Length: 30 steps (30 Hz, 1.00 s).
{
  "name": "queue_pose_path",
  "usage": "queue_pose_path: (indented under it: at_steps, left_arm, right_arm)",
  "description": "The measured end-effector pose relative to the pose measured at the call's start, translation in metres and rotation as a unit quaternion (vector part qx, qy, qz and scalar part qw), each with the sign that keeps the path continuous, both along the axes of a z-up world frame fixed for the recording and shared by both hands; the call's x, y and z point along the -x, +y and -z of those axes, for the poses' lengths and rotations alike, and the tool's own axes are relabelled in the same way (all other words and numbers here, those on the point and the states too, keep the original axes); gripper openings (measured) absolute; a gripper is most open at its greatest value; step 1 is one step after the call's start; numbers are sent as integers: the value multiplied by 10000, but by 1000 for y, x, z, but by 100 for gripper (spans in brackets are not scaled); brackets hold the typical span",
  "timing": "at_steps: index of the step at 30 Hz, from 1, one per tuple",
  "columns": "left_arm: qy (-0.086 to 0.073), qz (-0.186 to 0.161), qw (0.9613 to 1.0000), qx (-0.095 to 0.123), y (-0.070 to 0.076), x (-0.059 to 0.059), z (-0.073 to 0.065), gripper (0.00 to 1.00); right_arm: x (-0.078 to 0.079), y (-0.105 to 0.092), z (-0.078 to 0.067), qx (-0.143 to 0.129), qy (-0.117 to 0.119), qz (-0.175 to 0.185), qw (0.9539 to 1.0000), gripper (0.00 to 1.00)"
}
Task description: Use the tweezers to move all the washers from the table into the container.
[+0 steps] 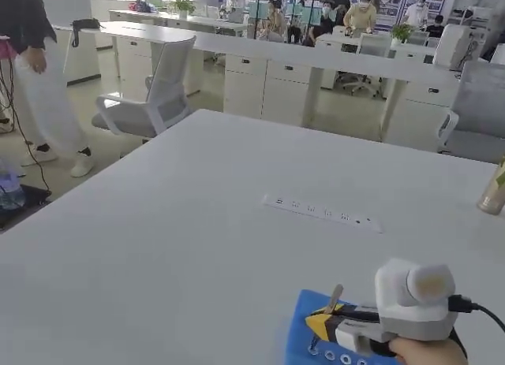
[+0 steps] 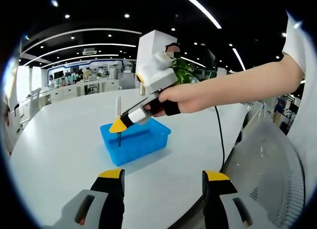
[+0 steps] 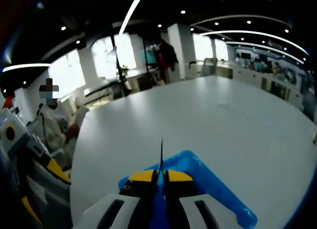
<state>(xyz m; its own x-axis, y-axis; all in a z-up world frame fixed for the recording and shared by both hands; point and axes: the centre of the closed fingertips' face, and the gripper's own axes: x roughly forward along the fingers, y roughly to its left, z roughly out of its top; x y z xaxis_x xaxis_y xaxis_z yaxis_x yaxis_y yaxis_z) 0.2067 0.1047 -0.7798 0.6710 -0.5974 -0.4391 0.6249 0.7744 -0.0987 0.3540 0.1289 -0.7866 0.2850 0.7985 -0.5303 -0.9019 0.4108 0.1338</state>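
Your right gripper (image 2: 119,126), held in your hand (image 2: 184,97), has its yellow-tipped jaws brought together and clamped on the tweezers (image 2: 119,121). The tweezers stand roughly upright through the jaws: the blunt end rises above them and the thin point drops below. In the left gripper view the point reaches down inside the walls of the blue container (image 2: 148,140); you cannot tell whether it touches the floor. In the right gripper view the two jaws lie side by side with almost no gap, and the tweezers run out from between them as a dark needle over the container's far corner.

Your left gripper (image 2: 163,182) hangs clear of the work, near the table edge and well back from the container. Its jaws stand wide apart with nothing between them and touch nothing.

The container rests flat on the white table (image 1: 158,247), at the near edge of the head view, with a white power strip (image 1: 322,214) lying beyond it. In the head view, small pale rings (image 1: 330,355) sit in a row on the blue just under the right gripper. They are too small to tell whether they are washers.
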Motion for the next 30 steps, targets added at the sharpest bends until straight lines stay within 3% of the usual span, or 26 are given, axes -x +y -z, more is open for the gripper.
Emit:
queue_pose_path:
  at_steps: [4,9,10,12,15,22,25,28,30]
  left_arm:
    - [-32,27,10000,-14,0,0,-1,61]
    - [-40,138,9999,57,-3,3,-3,51]
    - [-140,222,9993,274,-8,3,-11,49]
    - [-118,373,9974,607,-16,7,-19,45]
    - [-116,479,9982,331,-14,9,-14,29]
    - [-91,1030,9938,402,-24,21,-20,1]
    - [-236,1231,9919,216,-25,20,-27,5]
    - [-295,1489,9881,231,-29,19,-38,12]
    - [-331,1866,9817,205,-36,22,-46,12]
  right_arm:
    - [15,-9,-17,-80,-210,-181,9996,4]
    - [35,-25,-27,-153,-350,-435,9983,4]
    - [40,-28,-28,-142,-373,-488,9980,4]
    - [53,-35,-30,-56,-447,-569,9974,4]
    - [70,-48,-25,73,-471,-678,9966,4]
    - [113,-64,-4,439,-378,-1146,9917,3]
    - [132,-64,8,552,-280,-1418,9880,3]
    - [147,-61,16,569,-235,-1629,9847,3]
    - [156,-58,16,496,-154,-1757,9831,3]
